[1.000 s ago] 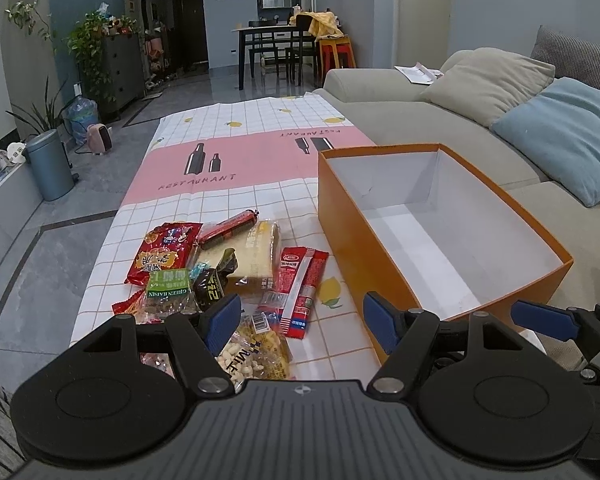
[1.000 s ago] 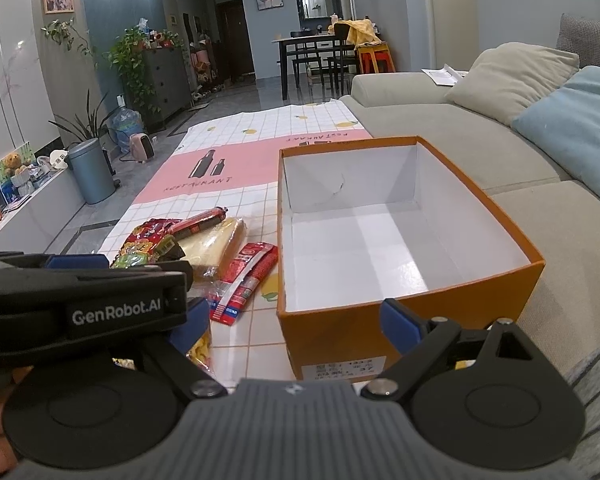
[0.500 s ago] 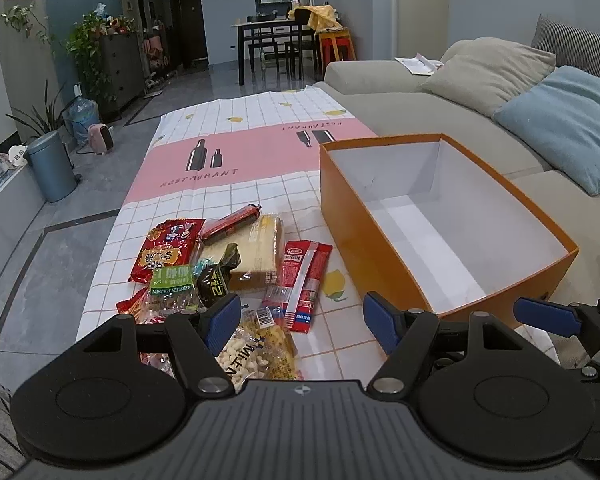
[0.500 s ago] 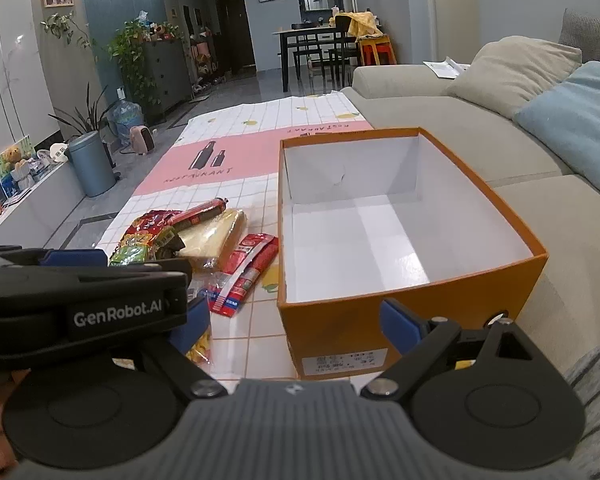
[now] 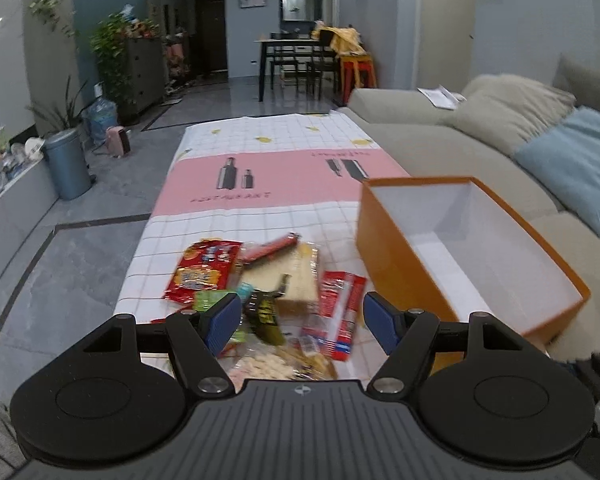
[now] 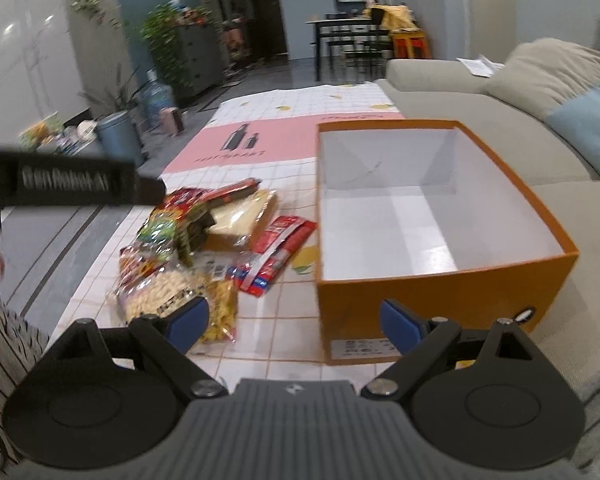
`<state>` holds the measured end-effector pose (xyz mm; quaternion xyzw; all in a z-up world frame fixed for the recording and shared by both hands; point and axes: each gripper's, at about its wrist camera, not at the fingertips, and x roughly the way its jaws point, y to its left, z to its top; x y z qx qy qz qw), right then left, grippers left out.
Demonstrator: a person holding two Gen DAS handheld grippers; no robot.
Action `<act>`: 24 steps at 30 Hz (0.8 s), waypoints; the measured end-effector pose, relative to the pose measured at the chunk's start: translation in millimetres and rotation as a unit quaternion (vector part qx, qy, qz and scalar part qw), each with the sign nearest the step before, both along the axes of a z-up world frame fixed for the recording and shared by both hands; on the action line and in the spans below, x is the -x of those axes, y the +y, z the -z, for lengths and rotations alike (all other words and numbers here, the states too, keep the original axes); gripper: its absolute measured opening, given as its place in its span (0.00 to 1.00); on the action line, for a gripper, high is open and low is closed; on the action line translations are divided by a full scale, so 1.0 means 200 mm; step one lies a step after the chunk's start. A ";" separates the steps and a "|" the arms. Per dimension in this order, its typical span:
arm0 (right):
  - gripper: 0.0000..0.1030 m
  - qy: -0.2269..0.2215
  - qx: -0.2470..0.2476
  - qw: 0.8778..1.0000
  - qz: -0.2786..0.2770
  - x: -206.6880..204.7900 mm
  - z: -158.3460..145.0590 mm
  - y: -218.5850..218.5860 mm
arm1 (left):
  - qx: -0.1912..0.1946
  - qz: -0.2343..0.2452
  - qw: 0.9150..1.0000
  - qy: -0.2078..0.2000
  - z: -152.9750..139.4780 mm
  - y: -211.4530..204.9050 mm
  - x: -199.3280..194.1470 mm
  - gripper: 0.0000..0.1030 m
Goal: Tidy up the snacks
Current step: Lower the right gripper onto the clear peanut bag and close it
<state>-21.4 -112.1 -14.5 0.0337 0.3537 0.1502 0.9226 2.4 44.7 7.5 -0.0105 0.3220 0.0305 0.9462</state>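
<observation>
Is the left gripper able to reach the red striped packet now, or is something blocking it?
Probably yes. The left gripper is open and holds nothing, and the red striped packet lies uncovered on the tablecloth, just ahead between its fingers. The orange box stands to the right, apart from it.

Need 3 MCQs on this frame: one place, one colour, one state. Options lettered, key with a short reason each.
1. Where does the snack pile lie relative to the box, in the right wrist view?
A. inside it
B. left of it, on the tablecloth
C. on the sofa

2. What colour is the box's outside?
A. orange
B. green
C. black

3. What state is the left gripper in?
A. shut on a red packet
B. open, holding nothing
C. shut, holding nothing

Key: 1 B, the packets lie on the cloth beside the box's left wall. 2 A, orange walls with a white inside. 3 B, its fingers stand wide apart above the pile.
</observation>
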 end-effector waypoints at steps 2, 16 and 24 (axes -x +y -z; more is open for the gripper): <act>0.88 0.003 0.003 1.000 -0.002 -0.01 0.01 0.02 | 0.007 -0.012 1.000 0.006 0.01 0.07 -0.02 0.80; 0.76 0.080 -0.073 0.994 -0.032 -0.20 0.20 0.24 | -0.019 -0.024 0.997 0.065 0.25 0.40 -0.07 0.79; 0.76 0.119 -0.080 0.990 0.006 -0.29 0.32 0.30 | -0.003 -0.024 0.995 0.101 0.38 0.55 -0.02 0.79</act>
